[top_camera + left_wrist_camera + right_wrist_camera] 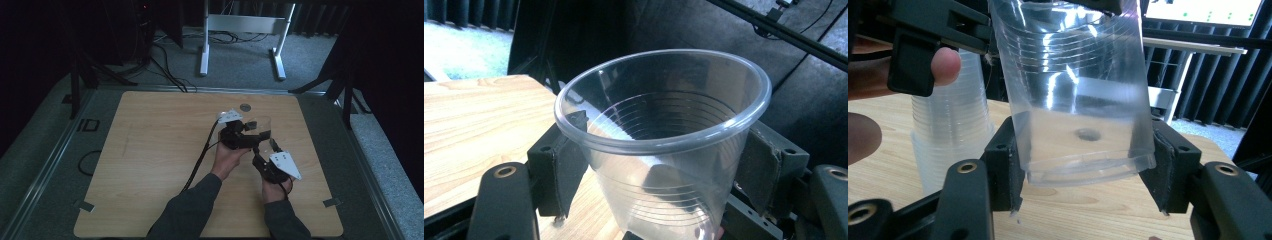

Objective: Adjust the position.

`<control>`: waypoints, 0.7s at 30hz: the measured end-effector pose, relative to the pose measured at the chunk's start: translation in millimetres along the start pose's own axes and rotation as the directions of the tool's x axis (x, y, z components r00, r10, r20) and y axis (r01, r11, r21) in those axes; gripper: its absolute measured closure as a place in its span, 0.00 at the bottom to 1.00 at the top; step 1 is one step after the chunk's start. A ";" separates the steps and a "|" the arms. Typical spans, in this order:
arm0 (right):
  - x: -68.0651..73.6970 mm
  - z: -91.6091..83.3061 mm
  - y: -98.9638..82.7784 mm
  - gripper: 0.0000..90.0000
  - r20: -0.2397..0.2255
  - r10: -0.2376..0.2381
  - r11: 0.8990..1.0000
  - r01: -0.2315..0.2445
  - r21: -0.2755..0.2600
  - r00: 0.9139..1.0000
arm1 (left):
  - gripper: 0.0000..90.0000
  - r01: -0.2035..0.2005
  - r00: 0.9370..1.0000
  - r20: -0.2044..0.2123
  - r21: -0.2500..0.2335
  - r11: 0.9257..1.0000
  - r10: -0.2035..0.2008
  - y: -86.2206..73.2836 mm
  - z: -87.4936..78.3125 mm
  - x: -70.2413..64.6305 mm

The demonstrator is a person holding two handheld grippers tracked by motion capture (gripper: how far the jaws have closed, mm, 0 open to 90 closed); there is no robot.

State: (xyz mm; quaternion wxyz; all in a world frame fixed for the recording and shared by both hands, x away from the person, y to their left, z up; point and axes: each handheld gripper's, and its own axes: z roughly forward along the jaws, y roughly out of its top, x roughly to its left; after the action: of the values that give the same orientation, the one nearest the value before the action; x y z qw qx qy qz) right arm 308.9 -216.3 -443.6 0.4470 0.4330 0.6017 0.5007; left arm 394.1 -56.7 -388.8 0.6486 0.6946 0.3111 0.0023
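One clear plastic cup (664, 145), one stack of cups (950, 135), two hand-held grippers, one table (150, 150).

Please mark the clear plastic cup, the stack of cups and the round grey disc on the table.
clear plastic cup (664, 145), left gripper view, on its side wall below the rim.
stack of cups (950, 125), right gripper view, on its ribbed side.
round grey disc (244, 107), high view, on its middle.

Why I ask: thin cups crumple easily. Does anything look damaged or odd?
Yes. The clear cup looks pinched flat-sided near its base between the right hand-held gripper pads. Its rim looks round, and nothing is spilled.
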 end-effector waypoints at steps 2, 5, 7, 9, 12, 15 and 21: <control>-0.4 0.2 0.0 0.46 -0.003 0.000 1.000 0.000 0.001 1.000 | 0.30 -0.004 1.000 -0.001 0.002 1.000 0.004 0.1 0.0 -0.1; -0.8 0.5 -0.1 0.45 -0.010 -0.001 1.000 0.001 0.006 1.000 | 0.31 -0.010 1.000 -0.002 0.003 1.000 0.010 -0.1 -0.1 -0.3; -0.8 0.9 0.1 0.44 -0.016 -0.003 1.000 0.003 0.014 1.000 | 0.31 -0.011 1.000 -0.002 0.006 1.000 0.011 -0.3 0.0 -0.7; -0.9 1.1 0.3 0.43 -0.019 -0.006 1.000 0.006 0.018 1.000 | 0.31 -0.016 1.000 -0.003 0.007 1.000 0.016 -0.2 0.0 -0.9; -1.1 1.2 0.3 0.43 -0.018 -0.006 1.000 0.006 0.019 1.000 | 0.31 -0.024 1.000 -0.006 0.009 1.000 0.024 -0.3 0.1 -1.5; -1.5 2.3 0.2 0.40 -0.022 -0.008 0.999 0.008 0.032 1.000 | 0.33 -0.032 0.999 -0.007 0.005 0.999 0.032 0.3 -0.6 -1.9; -1.6 3.0 0.2 0.39 -0.031 -0.011 0.999 0.012 0.045 0.999 | 0.33 -0.040 0.999 -0.014 -0.002 0.999 0.040 1.5 -2.2 -2.5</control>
State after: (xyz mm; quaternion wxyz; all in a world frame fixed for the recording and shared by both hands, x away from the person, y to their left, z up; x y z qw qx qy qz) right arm 312.1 -217.2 -443.5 0.4306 0.4319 0.6221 0.4909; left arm 391.8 -55.8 -386.1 0.6470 0.7000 0.3017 0.0203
